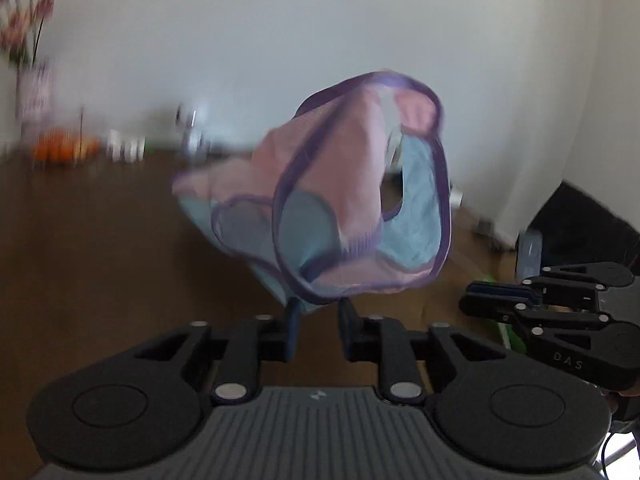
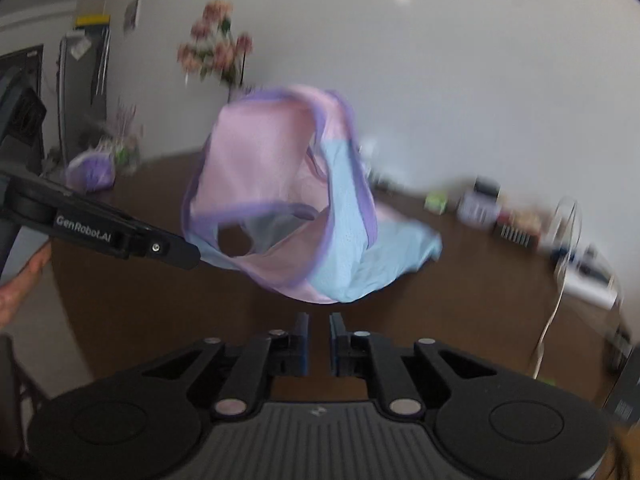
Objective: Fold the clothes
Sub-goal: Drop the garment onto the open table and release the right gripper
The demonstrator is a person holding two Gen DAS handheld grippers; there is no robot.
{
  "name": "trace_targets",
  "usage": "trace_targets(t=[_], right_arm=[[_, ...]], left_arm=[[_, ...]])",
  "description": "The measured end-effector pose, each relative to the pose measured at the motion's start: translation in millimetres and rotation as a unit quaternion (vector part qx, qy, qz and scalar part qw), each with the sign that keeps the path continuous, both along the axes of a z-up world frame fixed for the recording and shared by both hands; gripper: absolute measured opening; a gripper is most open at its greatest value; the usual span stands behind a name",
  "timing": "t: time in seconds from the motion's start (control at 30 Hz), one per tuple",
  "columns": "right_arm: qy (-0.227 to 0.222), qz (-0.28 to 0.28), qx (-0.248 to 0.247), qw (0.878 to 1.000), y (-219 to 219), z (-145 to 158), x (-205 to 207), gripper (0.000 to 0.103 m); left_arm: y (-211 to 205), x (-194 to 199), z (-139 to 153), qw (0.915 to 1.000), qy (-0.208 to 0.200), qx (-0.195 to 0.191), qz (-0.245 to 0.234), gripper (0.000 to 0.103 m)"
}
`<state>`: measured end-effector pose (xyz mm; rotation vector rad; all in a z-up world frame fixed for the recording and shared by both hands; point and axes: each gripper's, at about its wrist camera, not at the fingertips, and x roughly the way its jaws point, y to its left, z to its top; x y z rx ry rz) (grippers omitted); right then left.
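A pink and blue garment (image 1: 344, 196) with purple trim hangs in the air above the brown table (image 1: 100, 240). It looks blurry. The left gripper (image 1: 318, 308) pinches the bottom edge of the cloth between its two fingers, and the rest billows up and away from it. The right gripper (image 2: 319, 322) sits just under the cloth without touching it. Its fingers are close together with a small gap and nothing in between. Pink flowers (image 2: 216, 44) stand by the white wall.

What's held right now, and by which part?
The left gripper pinches the pink-and-blue garment at its lower blue edge; the right gripper holds nothing.
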<state>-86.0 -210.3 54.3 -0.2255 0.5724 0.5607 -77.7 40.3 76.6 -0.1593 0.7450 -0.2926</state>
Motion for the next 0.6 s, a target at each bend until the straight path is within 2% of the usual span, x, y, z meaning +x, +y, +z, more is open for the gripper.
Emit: trace_targets(t=[0.03, 0.07, 0.1, 0.13, 0.17, 0.23, 0.3, 0.37, 0.43, 0.53, 0.6], right_arm=[[0.013, 0.001, -0.005, 1.000, -5.8, -14.8, -11.4, 0.018], [0.025, 0.002, -0.009, 1.000, -11.6, -29.5, -22.8, 0.029], [0.026, -0.009, -0.005, 1.000, -17.4, -35.0, -29.1, 0.034], [0.027, -0.021, 0.000, 0.999, -23.3, -40.4, -35.5, 0.038], [0.032, -0.032, 0.015, 0.999, -28.6, -40.2, -35.2, 0.038], [0.017, -0.030, 0.031, 0.999, -28.7, -35.2, -33.4, 0.038], [-0.020, -0.008, 0.022, 1.000, -14.5, -33.2, -25.6, 0.041], [-0.037, -0.001, -0.016, 0.999, -0.7, -33.5, -7.1, 0.041], [-0.048, 0.010, -0.052, 0.997, 4.7, -38.5, 2.9, 0.039], [-0.071, 0.028, -0.113, 0.991, 17.2, -44.0, 16.0, 0.039], [-0.089, 0.035, -0.157, 0.983, 24.7, -48.3, 25.1, 0.041]], left_arm=[[5.8, -8.2, -18.4, 0.9995, 0.029, -0.003, 0.007, 0.038], [10.8, -14.8, -26.4, 0.9992, 0.036, -0.002, 0.017, 0.041], [15.4, -20.8, -29.4, 0.9992, 0.031, 0.000, 0.026, 0.044], [18.5, -20.8, -27.2, 0.9990, 0.023, 0.001, 0.038, 0.051], [18.8, -19.4, -21.4, 0.9990, 0.009, 0.003, 0.044, 0.060], [16.0, -17.7, -7.0, 0.9995, -0.018, 0.016, 0.021, 0.066], [2.2, -14.7, -1.5, 0.9987, -0.036, 0.031, -0.017, 0.069], [-16.3, -13.8, -4.5, 0.9961, -0.048, 0.051, -0.055, 0.080], [-30.9, -15.6, -14.1, 0.9932, -0.048, 0.074, -0.076, 0.080], [-33.6, -15.9, -26.2, 0.9927, -0.022, 0.091, -0.075, 0.080], [-32.2, -18.0, -26.8, 0.9931, -0.021, 0.083, -0.080, 0.080]])
